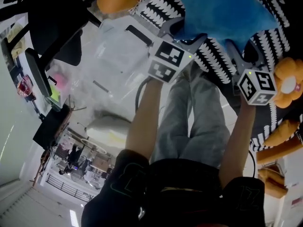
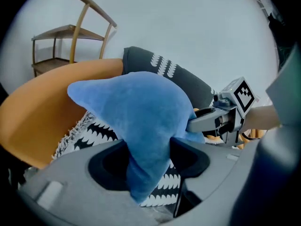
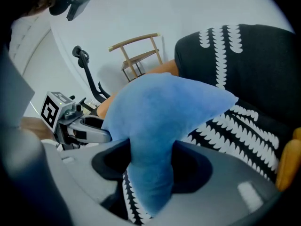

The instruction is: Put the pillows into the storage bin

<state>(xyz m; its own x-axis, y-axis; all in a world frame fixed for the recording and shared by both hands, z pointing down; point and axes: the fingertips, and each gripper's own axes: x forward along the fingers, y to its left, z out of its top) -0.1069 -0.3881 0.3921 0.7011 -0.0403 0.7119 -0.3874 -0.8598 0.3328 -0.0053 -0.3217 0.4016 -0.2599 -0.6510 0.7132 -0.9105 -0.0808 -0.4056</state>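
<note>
Head view: my left hand-held gripper and right hand-held gripper reach the blue pillow, which lies against a black-and-white cushion. Left gripper view: the jaws pinch one pillow corner. Right gripper view: the jaws pinch another corner.

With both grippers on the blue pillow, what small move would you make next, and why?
I would probably raise both together. The left gripper and the right gripper each pinch a corner of the blue pillow, which hangs close to the black-and-white pillow, so lifting should clear it.
</note>
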